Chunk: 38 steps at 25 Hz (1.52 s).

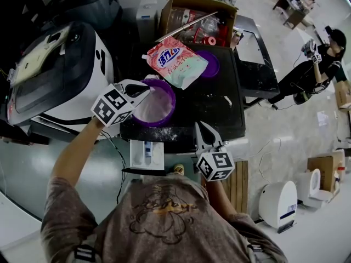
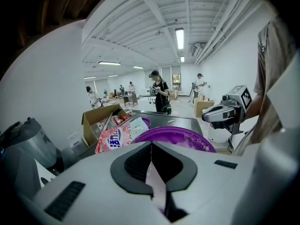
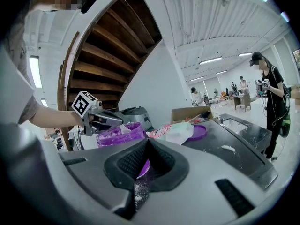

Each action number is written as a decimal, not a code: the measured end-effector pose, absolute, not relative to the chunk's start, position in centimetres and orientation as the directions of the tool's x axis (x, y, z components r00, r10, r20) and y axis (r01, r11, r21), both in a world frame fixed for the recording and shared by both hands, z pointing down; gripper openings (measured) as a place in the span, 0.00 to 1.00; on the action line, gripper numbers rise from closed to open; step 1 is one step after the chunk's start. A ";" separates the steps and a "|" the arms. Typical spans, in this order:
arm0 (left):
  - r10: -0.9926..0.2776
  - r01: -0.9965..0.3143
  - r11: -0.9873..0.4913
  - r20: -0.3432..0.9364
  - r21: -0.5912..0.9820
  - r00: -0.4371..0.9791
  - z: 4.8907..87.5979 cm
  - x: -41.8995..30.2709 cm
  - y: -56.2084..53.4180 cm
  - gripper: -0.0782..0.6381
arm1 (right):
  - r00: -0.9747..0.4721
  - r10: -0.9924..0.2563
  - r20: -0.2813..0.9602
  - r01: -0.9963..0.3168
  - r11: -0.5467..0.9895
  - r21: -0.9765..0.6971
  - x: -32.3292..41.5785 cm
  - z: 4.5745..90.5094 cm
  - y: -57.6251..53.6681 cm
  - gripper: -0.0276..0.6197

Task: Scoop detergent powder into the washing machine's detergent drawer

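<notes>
My left gripper (image 1: 145, 90) sat clamped on a thin white scoop handle (image 2: 155, 181) over the round purple powder tub (image 1: 168, 95). My right gripper (image 1: 202, 127) was closed, empty, near the open white detergent drawer (image 1: 147, 154)

White ribbed ceiling (image 2: 154, 13) with strip lights (image 2: 179, 37); pale polished floor (image 1: 307, 147); wooden stairs (image 3: 112, 48) overhead.

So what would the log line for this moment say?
left tool: shut on white scoop at purple tub | right tool: shut, at table edge | detergent drawer: pulled out
</notes>
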<state>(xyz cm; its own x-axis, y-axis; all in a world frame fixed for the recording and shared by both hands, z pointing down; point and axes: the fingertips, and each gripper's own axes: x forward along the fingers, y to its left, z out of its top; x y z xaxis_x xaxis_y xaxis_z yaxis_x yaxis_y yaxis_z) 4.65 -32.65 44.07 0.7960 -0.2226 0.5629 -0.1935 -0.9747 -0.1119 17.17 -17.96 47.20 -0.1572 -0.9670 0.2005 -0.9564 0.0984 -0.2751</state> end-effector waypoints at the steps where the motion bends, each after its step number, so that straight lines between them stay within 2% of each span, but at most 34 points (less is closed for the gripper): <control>1: -0.218 -0.190 -0.976 0.567 -0.109 0.794 44.1 4.6 -32.6 0.14 | -0.158 -0.967 0.201 -0.956 0.099 -0.275 17.2 47.2 -18.0 0.05; 25: -0.152 -0.074 -0.987 0.655 -0.145 0.740 45.0 4.9 -30.1 0.14 | -0.182 -0.961 0.206 -0.952 0.121 -0.280 17.0 47.6 -17.9 0.05; 38: -0.092 -0.032 -0.994 0.682 -0.100 0.726 45.1 5.1 -28.5 0.14 | -0.186 -0.962 0.199 -0.950 0.125 -0.285 17.2 47.6 -17.8 0.05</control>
